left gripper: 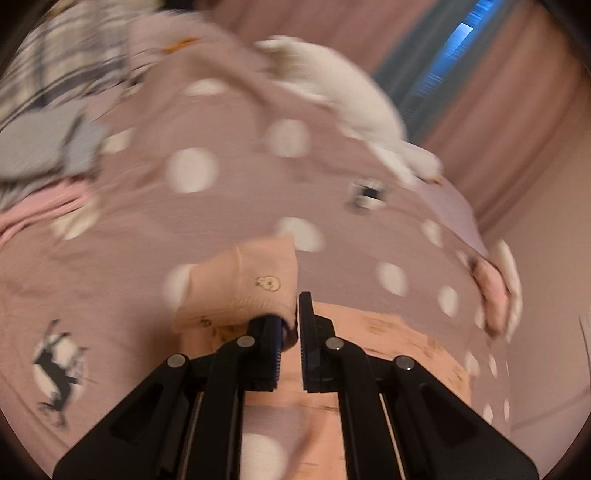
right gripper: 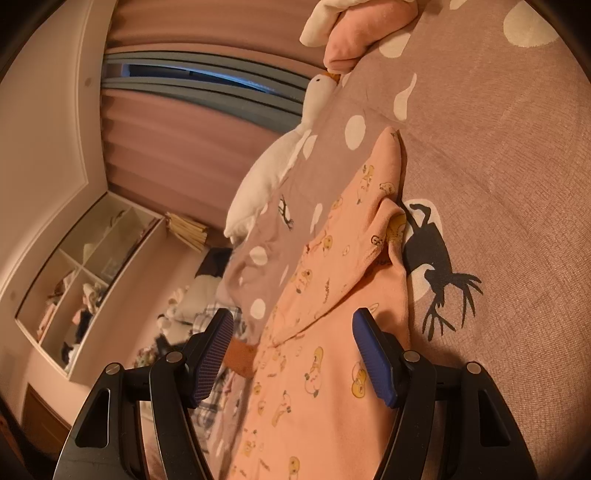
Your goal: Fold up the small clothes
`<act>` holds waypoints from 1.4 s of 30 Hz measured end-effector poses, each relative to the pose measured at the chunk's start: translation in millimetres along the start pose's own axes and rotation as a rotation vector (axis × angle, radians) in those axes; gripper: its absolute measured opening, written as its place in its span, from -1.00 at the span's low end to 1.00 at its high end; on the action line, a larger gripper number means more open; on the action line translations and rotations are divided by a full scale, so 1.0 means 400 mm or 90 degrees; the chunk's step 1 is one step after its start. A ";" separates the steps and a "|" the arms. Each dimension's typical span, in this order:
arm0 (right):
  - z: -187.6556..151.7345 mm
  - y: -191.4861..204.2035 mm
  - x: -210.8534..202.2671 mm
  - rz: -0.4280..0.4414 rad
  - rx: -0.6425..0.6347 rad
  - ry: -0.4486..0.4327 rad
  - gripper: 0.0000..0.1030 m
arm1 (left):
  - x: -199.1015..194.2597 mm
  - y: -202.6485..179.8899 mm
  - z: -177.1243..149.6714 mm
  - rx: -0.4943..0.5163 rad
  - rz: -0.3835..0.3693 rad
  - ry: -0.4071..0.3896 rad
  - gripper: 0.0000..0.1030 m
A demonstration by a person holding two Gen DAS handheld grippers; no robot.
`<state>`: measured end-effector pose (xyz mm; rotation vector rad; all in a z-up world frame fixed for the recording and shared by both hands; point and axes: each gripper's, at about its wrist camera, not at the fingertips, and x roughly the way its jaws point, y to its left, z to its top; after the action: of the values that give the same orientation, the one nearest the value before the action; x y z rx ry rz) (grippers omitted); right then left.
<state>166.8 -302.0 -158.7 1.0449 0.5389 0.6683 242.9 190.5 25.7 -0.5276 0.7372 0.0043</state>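
A mauve bedspread printed with white dots and black deer (right gripper: 498, 155) covers the bed and fills most of both views. On it lies one small peach cotton garment printed with little yellow ducks (right gripper: 332, 332), spread lengthwise, one sleeve bent across its body. Along the far edge of the bed sits one long white plush goose (right gripper: 266, 173), and beside it a pink and white soft bundle (right gripper: 354, 33) (what it is cannot be told). A blurred heap of plaid, grey and pink clothes (left gripper: 44, 147) sits at the far left in the left wrist view; its pieces cannot be counted.

There are two grippers. The left gripper (left gripper: 293, 321) is clamped on a ribbed cuff of the peach garment (left gripper: 243, 284), its jaws nearly together with the fabric pinched between them and raised off the bedspread. The right gripper (right gripper: 291, 354) hangs with its jaws wide apart over the garment's body, gripping nothing.

The likely trouble: the cuff is held by a thin edge, so a quick pull could slip it free. With the right jaws pinning nothing, the whole garment may drag across the bedspread instead of folding, leaving a crooked crease.
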 end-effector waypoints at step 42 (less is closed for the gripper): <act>-0.073 0.237 0.149 -0.275 -0.258 0.134 0.43 | 0.016 -0.135 -0.485 0.163 -0.065 0.171 0.57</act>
<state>164.8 -208.9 -89.8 0.4570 0.7489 0.4757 133.6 53.2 -73.2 -0.3232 0.9569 -0.2576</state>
